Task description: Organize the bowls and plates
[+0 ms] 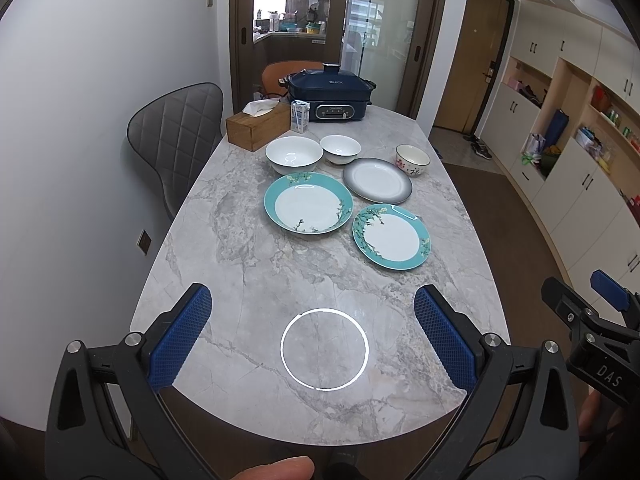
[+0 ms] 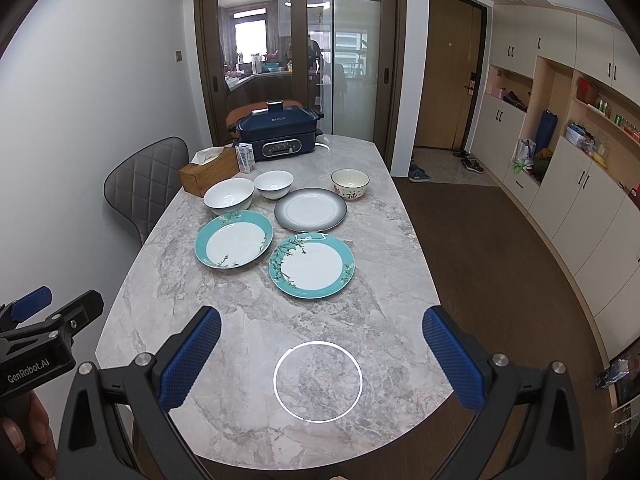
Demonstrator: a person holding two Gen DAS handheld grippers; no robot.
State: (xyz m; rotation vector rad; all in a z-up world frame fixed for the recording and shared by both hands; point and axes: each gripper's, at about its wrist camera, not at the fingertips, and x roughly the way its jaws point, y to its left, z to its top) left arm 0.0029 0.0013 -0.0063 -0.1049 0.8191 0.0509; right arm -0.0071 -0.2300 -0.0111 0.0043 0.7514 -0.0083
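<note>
On the marble table [image 1: 256,280] lie two teal-rimmed floral plates, one to the left [image 1: 308,203] [image 2: 234,238] and one to the right [image 1: 391,237] [image 2: 311,265], and a grey-rimmed plate [image 1: 377,180] [image 2: 310,209]. Behind them stand a large white bowl [image 1: 294,155] [image 2: 229,196], a small white bowl [image 1: 340,149] [image 2: 273,184] and a cream patterned bowl [image 1: 412,159] [image 2: 350,184]. My left gripper [image 1: 312,334] is open and empty above the table's near end. My right gripper [image 2: 322,350] is open and empty beside it. Both are well short of the dishes.
A wooden tissue box [image 1: 258,126], a small milk carton [image 1: 300,116] and a dark blue electric cooker [image 1: 330,96] stand at the table's far end. A grey chair [image 1: 176,136] stands at the left side. Cabinets [image 2: 560,168] line the right wall.
</note>
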